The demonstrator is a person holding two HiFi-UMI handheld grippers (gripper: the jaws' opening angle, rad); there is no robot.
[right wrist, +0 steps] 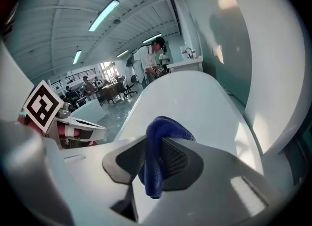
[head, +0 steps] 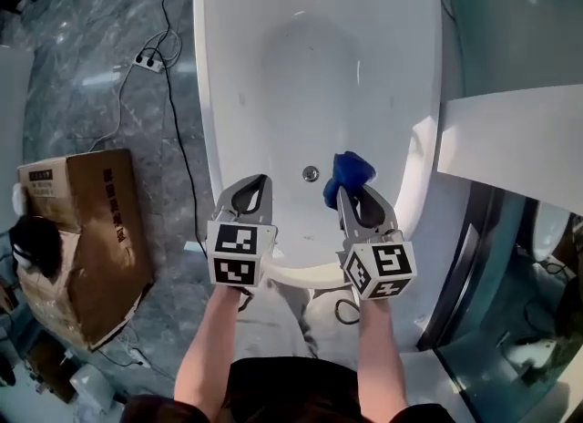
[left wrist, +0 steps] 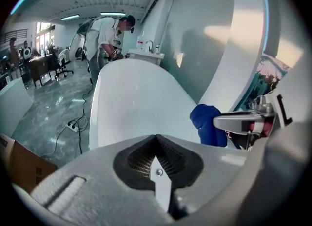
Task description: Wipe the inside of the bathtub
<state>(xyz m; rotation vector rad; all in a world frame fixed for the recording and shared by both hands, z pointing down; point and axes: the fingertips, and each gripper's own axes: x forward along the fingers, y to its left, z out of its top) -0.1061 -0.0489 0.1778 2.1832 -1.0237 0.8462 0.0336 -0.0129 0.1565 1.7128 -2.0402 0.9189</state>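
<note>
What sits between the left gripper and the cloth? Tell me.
Only the drain lies between left gripper and cloth, on bare tub floor; head view.

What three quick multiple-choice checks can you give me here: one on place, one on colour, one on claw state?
1. Where is the cardboard box?
A) inside the bathtub
B) on the floor beside the bathtub
C) on the bathtub's rim

2. What colour is the cloth?
A) blue
B) red
C) yellow

3. How is the left claw?
A) shut on the cloth
B) wide open
C) shut with nothing in it

Answers:
1 B: in the head view the cardboard box lies on the grey floor left of the bathtub.
2 A: the cloth pinched in the right claw is blue.
3 C: its jaws meet with nothing between them.
</note>
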